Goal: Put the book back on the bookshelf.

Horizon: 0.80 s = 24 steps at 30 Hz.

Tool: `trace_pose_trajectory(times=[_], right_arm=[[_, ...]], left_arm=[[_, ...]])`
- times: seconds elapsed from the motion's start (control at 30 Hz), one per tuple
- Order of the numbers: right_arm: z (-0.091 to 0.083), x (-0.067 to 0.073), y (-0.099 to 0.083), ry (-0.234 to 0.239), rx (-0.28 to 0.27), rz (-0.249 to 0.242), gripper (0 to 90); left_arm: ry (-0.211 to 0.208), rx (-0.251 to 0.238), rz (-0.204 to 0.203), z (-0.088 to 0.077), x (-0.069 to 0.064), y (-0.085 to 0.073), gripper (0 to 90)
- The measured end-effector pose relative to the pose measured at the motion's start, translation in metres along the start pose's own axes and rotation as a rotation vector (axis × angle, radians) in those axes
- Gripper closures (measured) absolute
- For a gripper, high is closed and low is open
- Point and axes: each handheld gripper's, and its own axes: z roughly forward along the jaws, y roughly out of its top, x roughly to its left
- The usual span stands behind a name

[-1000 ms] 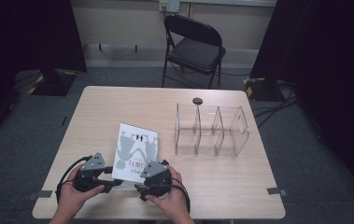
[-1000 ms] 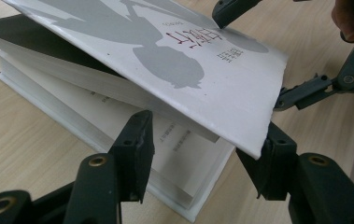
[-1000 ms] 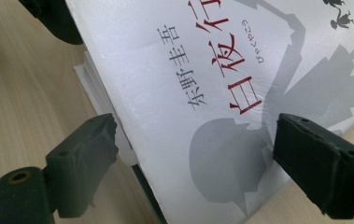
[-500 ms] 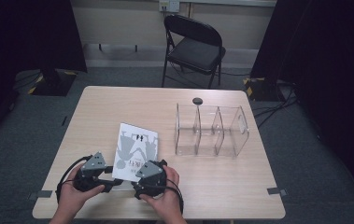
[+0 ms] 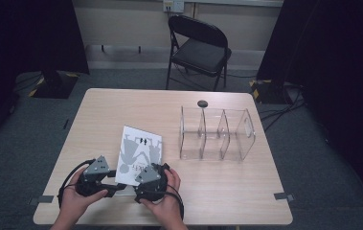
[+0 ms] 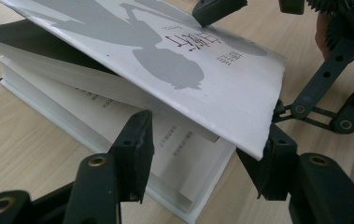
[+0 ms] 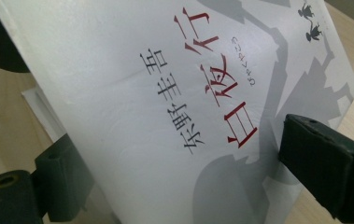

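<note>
Opening a book [image 5: 138, 153] here, lying flat near the front edge of the table [image 5: 246, 191], just ahead of both hands.

Left gripper [image 6: 202, 154]: jaws about a third of the way apart, standing on either side of the book's near corner, pinching nothing. Right gripper [image 7: 188, 163]: one jaw under the lifted cover [image 6: 202, 60], one jaw above it, wide apart. Cannot tell if pinching or only propping the cover up.

To do this well:
- Lift the cover slowly, in a round swing about the spine, not straight up.
- Pinch only the cover (some pages [image 6: 174, 154] seem to be riding up with it, so let those drop first).
- Hold the left gripper low by the corner, ready to press the bottom pages down so the book does not slide.
- Squeeze softly; paper bends and tears.

Counting now:
- One book.
- Two grippers, one in each hand.
- One clear box [image 5: 217, 134] with three slots, well apart from the book.
- One small dark round thing [image 5: 202, 103] behind the box.
- One table.
- One folding chair [image 5: 198, 48] past the far side.
</note>
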Motion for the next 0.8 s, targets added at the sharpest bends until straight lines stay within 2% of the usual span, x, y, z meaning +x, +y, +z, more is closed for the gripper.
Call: trace_pose_trajectory(times=[0.03, 0.2, 0.27, 0.3, 0.33, 0.37, 0.4, 0.43, 0.47, 0.53, 0.57, 0.6, 0.67, 0.7, 0.8], right_arm=[[0.002, 0.001, 0.001, -0.017, 0.009, -0.027, 8.5], [0.005, -0.004, 0.001, -0.012, 0.003, -0.029, 9.6], [0.004, -0.006, -0.002, -0.009, -0.016, -0.023, 12.5], [0.002, -0.005, -0.001, -0.020, -0.036, -0.062, 20.4], [0.002, -0.005, -0.001, -0.020, -0.036, -0.062, 20.4], [0.001, -0.003, 0.001, -0.033, -0.031, -0.105, 25.6], [0.000, -0.003, 0.002, -0.030, -0.020, -0.120, 26.0], [0.000, -0.004, 0.004, -0.023, -0.009, -0.125, 26.9], [-0.001, -0.005, 0.006, -0.019, -0.001, -0.126, 27.3], [-0.001, -0.006, 0.006, -0.013, 0.006, -0.134, 28.3], [-0.003, -0.007, 0.008, -0.018, 0.005, -0.148, 33.3], [-0.003, -0.007, 0.008, -0.018, 0.005, -0.148, 33.3], [-0.005, -0.009, 0.009, -0.017, 0.004, -0.164, 35.9], [-0.007, -0.013, 0.009, -0.013, 0.004, -0.165, 39.0], [-0.009, -0.015, 0.011, -0.016, 0.005, -0.166, 41.3]], left_arm=[[0.003, 0.000, 0.002, 0.001, 0.000, 0.000, 46.1], [0.021, 0.012, 0.015, 0.006, 0.001, -0.002, 43.0], [0.022, 0.009, 0.008, 0.008, 0.002, -0.003, 42.9], [0.022, 0.010, 0.006, 0.010, 0.003, -0.003, 42.1], [0.022, 0.010, 0.006, 0.010, 0.003, -0.003, 41.0], [0.024, 0.015, 0.019, 0.014, 0.002, -0.003, 39.3], [0.026, 0.018, 0.025, 0.016, 0.002, -0.003, 38.6], [0.020, 0.020, 0.037, 0.019, 0.002, -0.003, 37.0], [0.015, 0.025, 0.032, 0.021, 0.002, -0.003, 35.1], [0.018, 0.036, 0.034, 0.023, 0.003, -0.004, 31.0], [0.030, 0.060, 0.049, 0.025, 0.003, -0.005, 29.2], [0.030, 0.060, 0.049, 0.025, 0.003, -0.005, 28.3], [0.029, 0.066, 0.049, 0.024, 0.005, -0.007, 25.3], [0.029, 0.056, 0.035, 0.023, 0.006, -0.009, 22.4], [0.032, 0.058, 0.025, 0.019, 0.011, -0.013, 21.5]])
